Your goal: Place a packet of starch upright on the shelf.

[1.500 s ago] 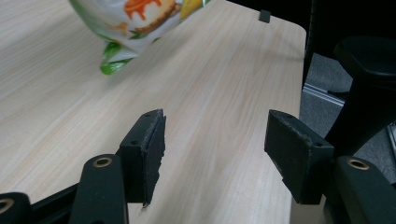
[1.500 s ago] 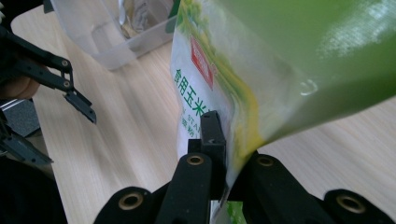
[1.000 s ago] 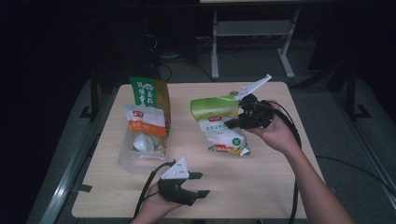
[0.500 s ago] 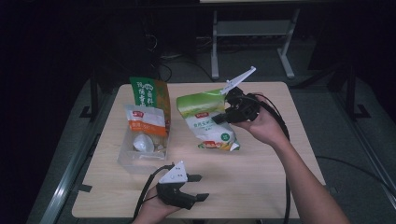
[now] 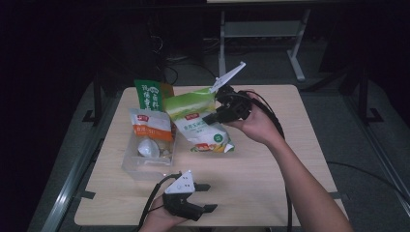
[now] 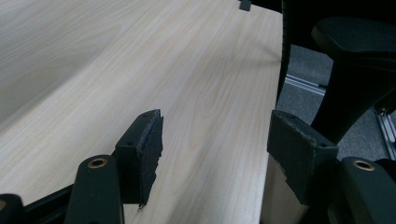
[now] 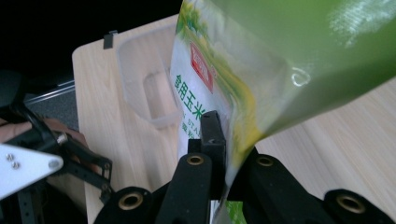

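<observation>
Green corn bag (image 7: 280,60) edge is clamped in right gripper (image 7: 224,163), as seen in the right gripper view; left gripper (image 5: 205,198) is wide, empty in the high view.

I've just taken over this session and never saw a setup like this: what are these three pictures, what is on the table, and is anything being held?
A person works at a wooden table with a hand-held two-jaw gripper in each hand. The high view looks down from above; the other two come from cameras riding on each gripper. The right gripper is shut on the edge of a green and white bag, lifting it beside a clear plastic bin that holds an orange and white bag and a green bag. The left gripper rests open near the front edge, holding nothing.
</observation>
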A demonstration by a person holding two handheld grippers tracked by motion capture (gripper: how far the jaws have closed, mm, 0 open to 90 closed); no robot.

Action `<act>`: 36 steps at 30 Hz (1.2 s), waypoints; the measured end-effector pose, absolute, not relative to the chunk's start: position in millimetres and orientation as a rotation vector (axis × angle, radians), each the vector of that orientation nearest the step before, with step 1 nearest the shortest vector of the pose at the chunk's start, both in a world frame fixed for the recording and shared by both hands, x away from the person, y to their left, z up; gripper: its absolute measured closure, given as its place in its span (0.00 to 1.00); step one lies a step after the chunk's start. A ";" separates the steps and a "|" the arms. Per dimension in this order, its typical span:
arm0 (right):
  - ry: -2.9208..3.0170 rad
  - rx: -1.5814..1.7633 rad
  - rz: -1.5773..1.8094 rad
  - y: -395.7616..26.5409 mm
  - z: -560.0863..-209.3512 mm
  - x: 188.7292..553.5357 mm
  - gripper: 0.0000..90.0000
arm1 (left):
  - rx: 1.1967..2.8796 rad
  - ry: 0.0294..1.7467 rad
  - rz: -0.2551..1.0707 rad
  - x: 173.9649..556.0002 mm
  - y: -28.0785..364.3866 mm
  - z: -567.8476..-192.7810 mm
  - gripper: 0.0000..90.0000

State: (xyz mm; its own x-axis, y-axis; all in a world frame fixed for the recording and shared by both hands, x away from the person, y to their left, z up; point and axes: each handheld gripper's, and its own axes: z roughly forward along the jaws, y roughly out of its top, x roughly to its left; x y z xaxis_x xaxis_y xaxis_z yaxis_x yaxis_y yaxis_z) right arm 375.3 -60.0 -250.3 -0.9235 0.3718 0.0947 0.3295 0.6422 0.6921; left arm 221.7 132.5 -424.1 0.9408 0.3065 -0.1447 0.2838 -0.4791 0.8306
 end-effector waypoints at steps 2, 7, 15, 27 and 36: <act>2.797 0.591 1.169 -56.5 -249.5 375.9 1.00 | 2.098 0.419 0.027 221.1 132.2 -424.1 0.39; 2.823 0.544 1.183 -35.0 -245.8 376.6 1.00 | 2.091 0.419 0.024 219.7 133.6 -423.5 0.39; 2.854 0.457 1.182 -5.2 -241.2 376.3 1.00 | 2.091 0.409 0.025 218.0 134.5 -423.0 0.39; 2.889 0.405 1.208 27.5 -240.9 377.7 1.00 | 2.080 0.413 0.025 217.3 135.8 -422.5 0.39; 2.921 0.349 1.215 58.1 -245.0 377.2 1.00 | 2.086 0.402 0.033 217.5 137.6 -421.5 0.39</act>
State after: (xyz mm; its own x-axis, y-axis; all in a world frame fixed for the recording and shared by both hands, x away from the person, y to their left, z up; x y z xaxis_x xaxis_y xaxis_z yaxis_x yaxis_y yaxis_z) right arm 377.2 58.1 -245.0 -0.9751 0.1852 0.1216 0.2168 0.6849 0.6956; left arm 217.5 137.6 -421.5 0.9450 0.2967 -0.1380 0.2706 -0.4715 0.8393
